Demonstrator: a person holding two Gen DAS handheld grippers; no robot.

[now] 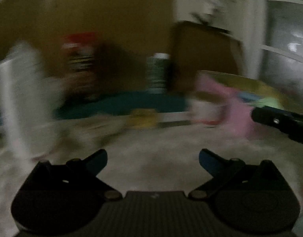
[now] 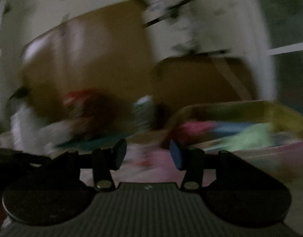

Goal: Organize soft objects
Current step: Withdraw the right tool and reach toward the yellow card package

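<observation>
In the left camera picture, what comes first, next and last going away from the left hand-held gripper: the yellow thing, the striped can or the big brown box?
From the left hand-held gripper:
1. Yellow thing, blurry, on the table just ahead.
2. Striped can, farther back, standing upright.
3. Brown box, behind the can, to the right.

Both views are dim and smeared. The left gripper (image 1: pixel 153 158) looks like matt black plastic with a ribbed base. Ahead to its right lies soft pink cloth (image 1: pixel 238 116); behind that stands a brown box (image 1: pixel 202 55), apparently matt cardboard. Right of the right gripper (image 2: pixel 148 154), a yellow tub (image 2: pixel 285 116) looks like smooth plastic.
</observation>
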